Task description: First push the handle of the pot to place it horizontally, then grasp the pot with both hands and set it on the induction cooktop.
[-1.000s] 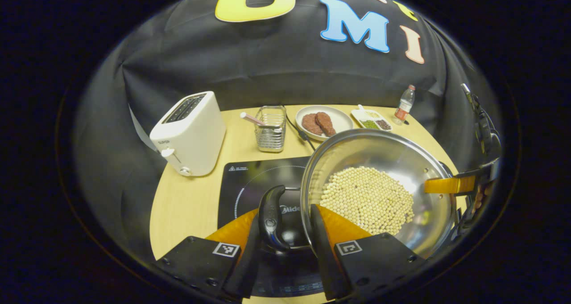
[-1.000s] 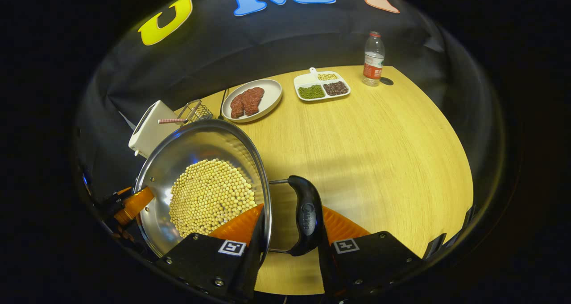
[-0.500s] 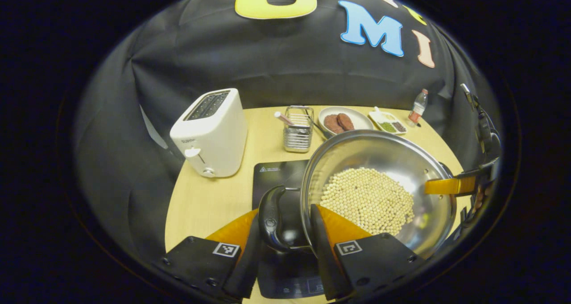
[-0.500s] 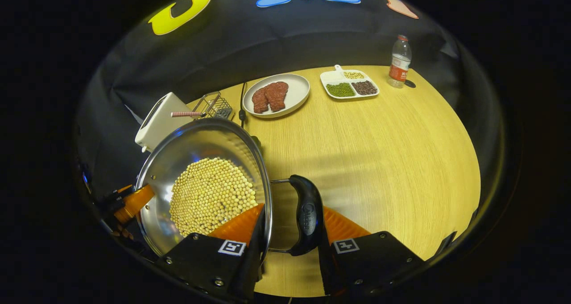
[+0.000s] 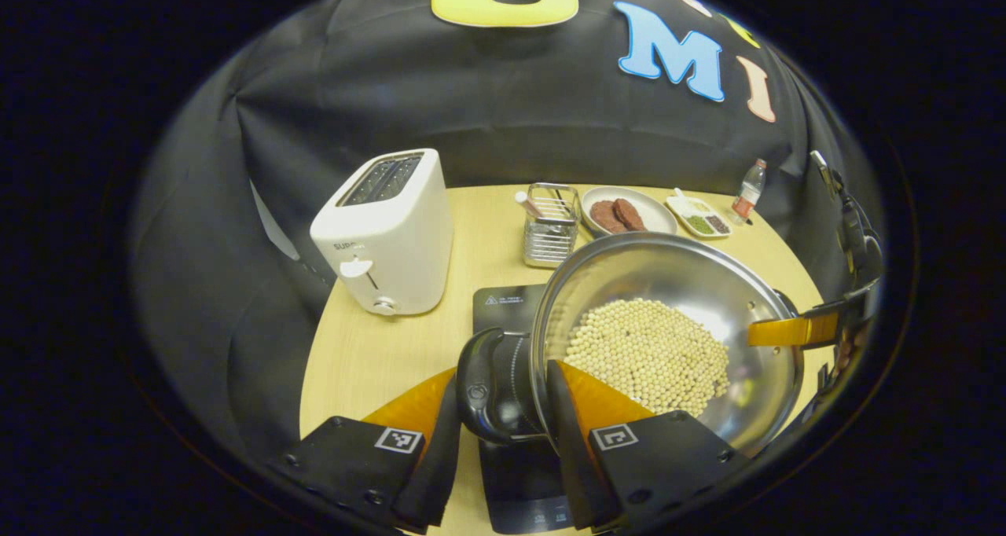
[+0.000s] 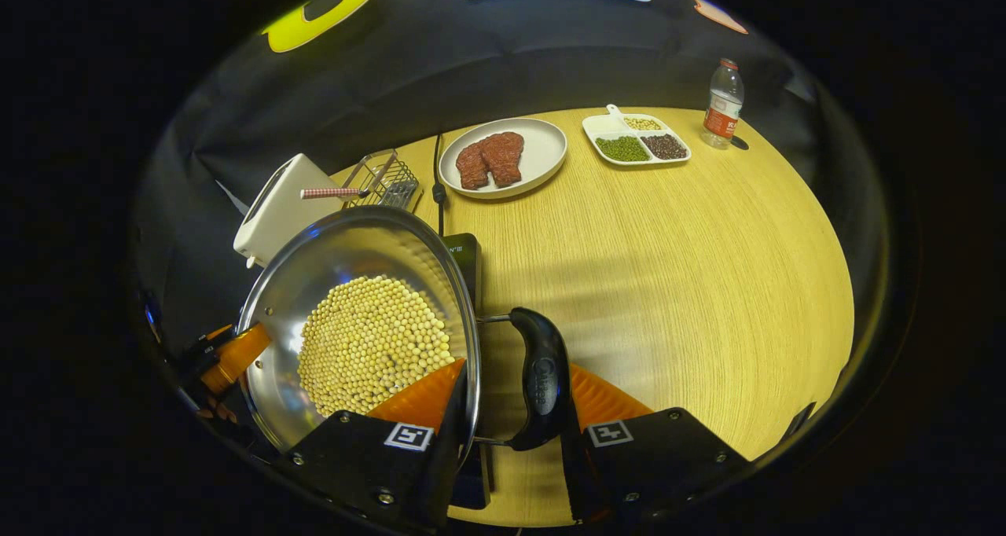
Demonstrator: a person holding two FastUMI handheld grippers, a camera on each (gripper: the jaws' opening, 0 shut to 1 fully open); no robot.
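Both grippers (image 5: pixel 497 434) (image 6: pixel 509 434) clamped on pot (image 5: pixel 668 355) handles (image 5: pixel 481 385) (image 6: pixel 541 387), pot aloft, partly over cooktop (image 5: pixel 507 310): keep level, shift over centre, lower evenly, avoid spilling beans (image 5: pixel 648 354).

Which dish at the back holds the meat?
The round white plate holds two brown meat pieces; the divided tray beside it, nearer the bottle, holds beans.
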